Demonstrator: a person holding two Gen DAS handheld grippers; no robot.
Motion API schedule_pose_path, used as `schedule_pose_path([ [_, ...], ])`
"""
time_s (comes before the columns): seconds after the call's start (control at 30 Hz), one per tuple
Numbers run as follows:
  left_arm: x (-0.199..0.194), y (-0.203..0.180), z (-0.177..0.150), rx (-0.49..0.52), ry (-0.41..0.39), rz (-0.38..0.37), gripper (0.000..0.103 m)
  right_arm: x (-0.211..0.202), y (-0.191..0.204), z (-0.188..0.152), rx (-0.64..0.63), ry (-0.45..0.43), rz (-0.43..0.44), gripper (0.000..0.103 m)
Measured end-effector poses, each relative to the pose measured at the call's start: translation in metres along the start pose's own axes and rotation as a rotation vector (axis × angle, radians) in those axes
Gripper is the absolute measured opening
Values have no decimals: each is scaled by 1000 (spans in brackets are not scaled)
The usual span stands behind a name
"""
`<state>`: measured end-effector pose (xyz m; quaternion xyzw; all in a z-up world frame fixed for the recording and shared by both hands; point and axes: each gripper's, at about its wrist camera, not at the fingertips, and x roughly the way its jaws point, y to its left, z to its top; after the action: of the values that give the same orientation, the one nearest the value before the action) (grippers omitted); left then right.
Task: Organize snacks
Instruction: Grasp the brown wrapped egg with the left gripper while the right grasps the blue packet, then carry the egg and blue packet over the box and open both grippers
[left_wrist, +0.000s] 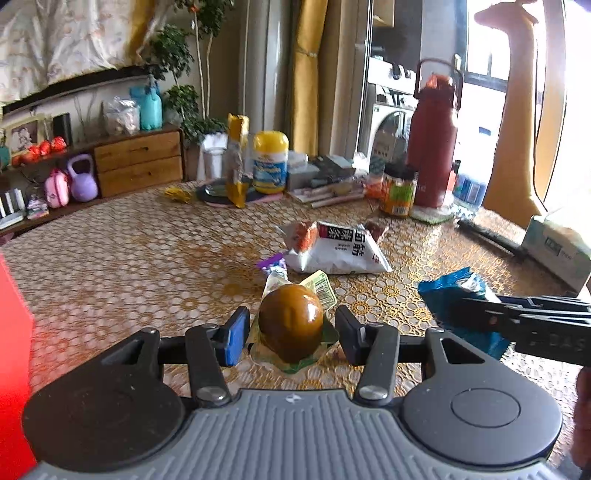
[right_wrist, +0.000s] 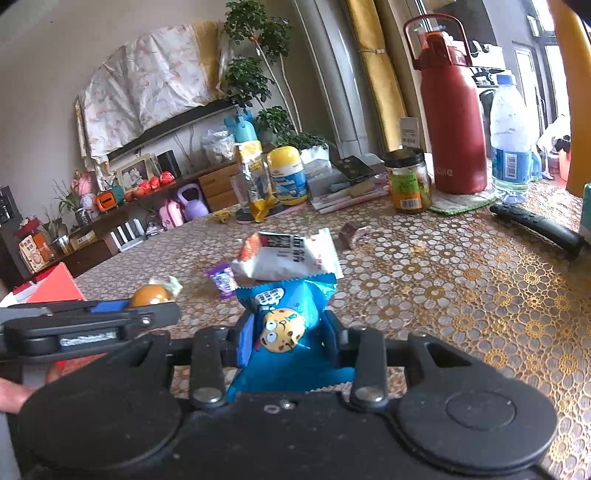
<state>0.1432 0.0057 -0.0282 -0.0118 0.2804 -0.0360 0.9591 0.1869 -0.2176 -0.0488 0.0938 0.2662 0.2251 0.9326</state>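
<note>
My left gripper (left_wrist: 291, 328) is open, its fingers on either side of a brown braised egg in clear wrap (left_wrist: 290, 326) lying on the table, with gaps on both sides. My right gripper (right_wrist: 286, 332) is shut on a blue cookie packet (right_wrist: 284, 325), also visible in the left wrist view (left_wrist: 454, 291). A white snack bag (left_wrist: 340, 247) and a small purple packet (left_wrist: 273, 264) lie just beyond the egg. The egg also shows in the right wrist view (right_wrist: 149, 295), behind the left gripper (right_wrist: 92, 317).
A red box (left_wrist: 13, 350) stands at the left edge, also in the right wrist view (right_wrist: 55, 286). At the table's far side stand a red thermos (right_wrist: 452, 110), water bottle (right_wrist: 511, 140), jar (right_wrist: 408, 181), yellow-lidded tub (left_wrist: 270, 162) and books (left_wrist: 325, 184). A tissue box (left_wrist: 557, 247) sits right.
</note>
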Motion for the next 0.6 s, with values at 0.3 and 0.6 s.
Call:
schedule_pose_path([
  [0.3, -72, 16, -9, -32, -65, 52, 49, -24, 30, -4, -30, -17, 50, 37],
  [0.6, -133, 35, -18, -63, -142, 111, 49, -43, 74, -1, -93, -37, 127, 37],
])
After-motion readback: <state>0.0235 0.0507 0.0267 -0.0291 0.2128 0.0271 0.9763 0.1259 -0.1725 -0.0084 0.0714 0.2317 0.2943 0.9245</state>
